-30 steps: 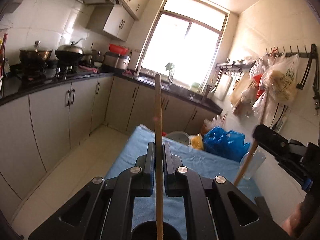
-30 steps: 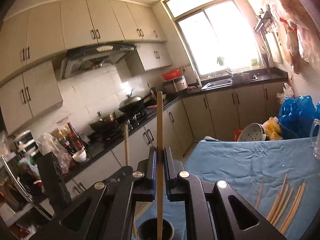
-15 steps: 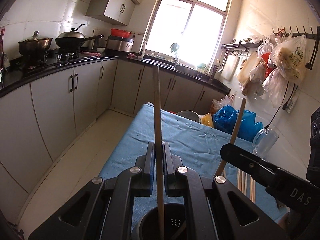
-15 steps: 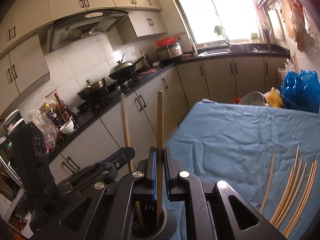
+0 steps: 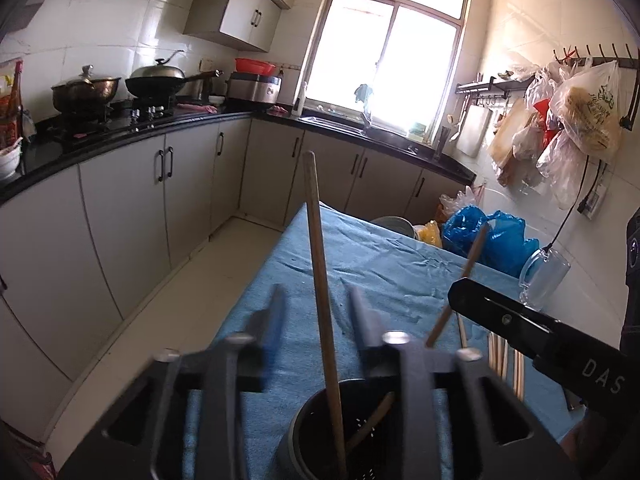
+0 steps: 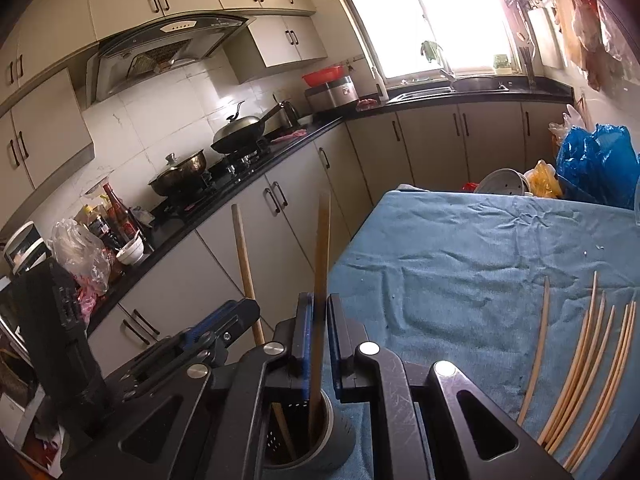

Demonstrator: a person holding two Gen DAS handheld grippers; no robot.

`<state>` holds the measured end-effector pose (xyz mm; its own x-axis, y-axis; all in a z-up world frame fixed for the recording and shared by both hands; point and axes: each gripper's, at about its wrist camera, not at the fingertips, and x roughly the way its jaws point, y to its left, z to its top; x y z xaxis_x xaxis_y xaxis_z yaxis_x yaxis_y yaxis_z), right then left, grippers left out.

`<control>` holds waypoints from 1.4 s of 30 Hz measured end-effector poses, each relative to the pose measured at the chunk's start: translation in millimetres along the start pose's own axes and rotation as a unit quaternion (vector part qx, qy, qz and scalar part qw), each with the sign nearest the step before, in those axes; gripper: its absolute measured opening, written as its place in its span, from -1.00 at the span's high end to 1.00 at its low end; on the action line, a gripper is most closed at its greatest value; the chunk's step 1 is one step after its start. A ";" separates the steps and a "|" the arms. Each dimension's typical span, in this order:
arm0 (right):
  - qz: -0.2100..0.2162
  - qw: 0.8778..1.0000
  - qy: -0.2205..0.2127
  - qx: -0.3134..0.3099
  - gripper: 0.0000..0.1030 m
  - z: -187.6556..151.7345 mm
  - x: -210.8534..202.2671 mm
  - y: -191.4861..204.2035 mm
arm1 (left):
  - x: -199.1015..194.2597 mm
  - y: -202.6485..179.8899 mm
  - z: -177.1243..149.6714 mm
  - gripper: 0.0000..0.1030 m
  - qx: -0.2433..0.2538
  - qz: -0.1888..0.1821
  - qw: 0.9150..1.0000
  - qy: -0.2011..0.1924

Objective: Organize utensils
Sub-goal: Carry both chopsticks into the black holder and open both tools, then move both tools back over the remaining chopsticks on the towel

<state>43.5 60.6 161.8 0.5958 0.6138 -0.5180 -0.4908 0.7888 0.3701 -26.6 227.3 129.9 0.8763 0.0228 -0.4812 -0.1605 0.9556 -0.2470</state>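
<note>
A dark perforated utensil holder [image 5: 340, 432] stands on the blue cloth, right under both grippers; it also shows in the right wrist view [image 6: 308, 432]. My left gripper [image 5: 316, 312] is open, its blurred jaws spread apart from a wooden chopstick [image 5: 320, 280] that stands in the holder. My right gripper [image 6: 318, 328] has its jaws slightly parted around a second chopstick [image 6: 322, 280] whose lower end is in the holder. Several loose chopsticks [image 6: 584, 368] lie on the cloth to the right.
The blue-clothed table [image 6: 460, 264] runs ahead. A glass mug [image 5: 544, 276] and blue plastic bags [image 5: 488, 240] stand at its far right by the wall. Grey cabinets [image 5: 120, 208] and a black counter with pots line the left.
Both grippers came down over the holder. My left gripper opened and let its chopstick go into the holder. The right gripper's jaws have loosened around its chopstick.
</note>
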 end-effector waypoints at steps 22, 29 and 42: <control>-0.080 0.994 -0.039 0.068 -0.20 -35.1 -94.4 -77.5 | -101.1 -49.5 -12.3 -0.06 0.006 -0.052 0.998 -0.020; -0.160 0.976 -0.020 0.144 -0.20 -72.9 -135.7 -169.2 | -80.1 -117.1 -44.1 -0.11 0.054 -0.115 0.991 0.051; -0.174 0.962 0.046 0.204 -0.20 -93.7 -121.1 -265.1 | 68.1 -178.9 -80.2 -0.04 0.060 -0.075 0.979 0.180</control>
<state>41.9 -225.9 54.1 0.6109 0.3201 -0.7242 0.0288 0.9051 0.4243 25.3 34.3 73.9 0.6651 -0.2040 -0.7184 0.0311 0.9687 -0.2463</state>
